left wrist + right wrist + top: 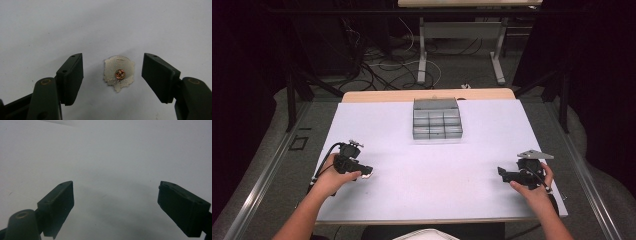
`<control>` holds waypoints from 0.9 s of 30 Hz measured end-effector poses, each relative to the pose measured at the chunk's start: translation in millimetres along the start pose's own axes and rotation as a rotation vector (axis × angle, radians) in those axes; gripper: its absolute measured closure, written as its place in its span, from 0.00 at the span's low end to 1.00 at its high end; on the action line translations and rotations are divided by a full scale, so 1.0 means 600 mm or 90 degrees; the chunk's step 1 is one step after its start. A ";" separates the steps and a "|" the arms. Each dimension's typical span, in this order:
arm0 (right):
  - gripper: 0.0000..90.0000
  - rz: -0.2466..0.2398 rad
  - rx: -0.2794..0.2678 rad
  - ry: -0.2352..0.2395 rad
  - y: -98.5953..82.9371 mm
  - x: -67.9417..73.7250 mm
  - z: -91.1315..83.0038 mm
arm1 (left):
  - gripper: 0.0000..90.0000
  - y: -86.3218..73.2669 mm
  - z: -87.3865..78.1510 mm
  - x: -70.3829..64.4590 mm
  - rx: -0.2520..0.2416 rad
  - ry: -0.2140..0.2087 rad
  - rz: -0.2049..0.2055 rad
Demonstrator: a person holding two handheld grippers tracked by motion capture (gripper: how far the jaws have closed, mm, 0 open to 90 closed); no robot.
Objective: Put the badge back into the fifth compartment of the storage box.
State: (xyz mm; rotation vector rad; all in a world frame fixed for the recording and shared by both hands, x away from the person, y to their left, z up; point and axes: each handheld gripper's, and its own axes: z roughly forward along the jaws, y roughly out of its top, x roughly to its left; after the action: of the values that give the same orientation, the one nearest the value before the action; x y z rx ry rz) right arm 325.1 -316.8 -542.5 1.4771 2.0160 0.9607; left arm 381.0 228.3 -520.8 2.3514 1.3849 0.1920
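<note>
A small silver pin badge [119,73] lies face down on the white table, its copper-coloured clasp in the middle pointing up. My left gripper [112,77] is open, with one jaw on each side of the badge and neither touching it. From above, the left gripper [364,173] sits at the table's front left, with the badge as a small pale spot [366,175] at its tip. My right gripper [116,205] is open over bare table. It rests at the front right [503,173].
A clear plastic organiser box [437,119] with several compartments and its lid up stands at the back middle of the white table [432,165]. Beyond the table are cables and a metal desk frame [422,50] on the floor.
</note>
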 end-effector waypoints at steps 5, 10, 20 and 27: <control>0.15 -0.002 0.001 0.002 0.000 0.001 0.000 | 0.40 0.005 0.005 -0.004 0.016 0.000 0.006; 0.15 -0.002 0.004 0.001 0.000 0.001 0.001 | 0.42 0.008 0.011 -0.006 0.027 -0.007 0.010; 0.15 0.001 0.005 0.001 0.000 0.002 0.001 | 0.47 0.008 0.016 -0.009 0.040 -0.011 0.022; 0.15 -0.003 0.007 0.002 -0.001 0.002 0.002 | 0.49 0.009 0.018 -0.011 0.046 -0.013 0.032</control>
State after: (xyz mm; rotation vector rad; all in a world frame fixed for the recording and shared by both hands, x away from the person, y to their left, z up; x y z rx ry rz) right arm 325.4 -315.1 -543.7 1.4762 2.0293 0.9525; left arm 385.5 217.5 -528.0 2.4415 1.3449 0.1343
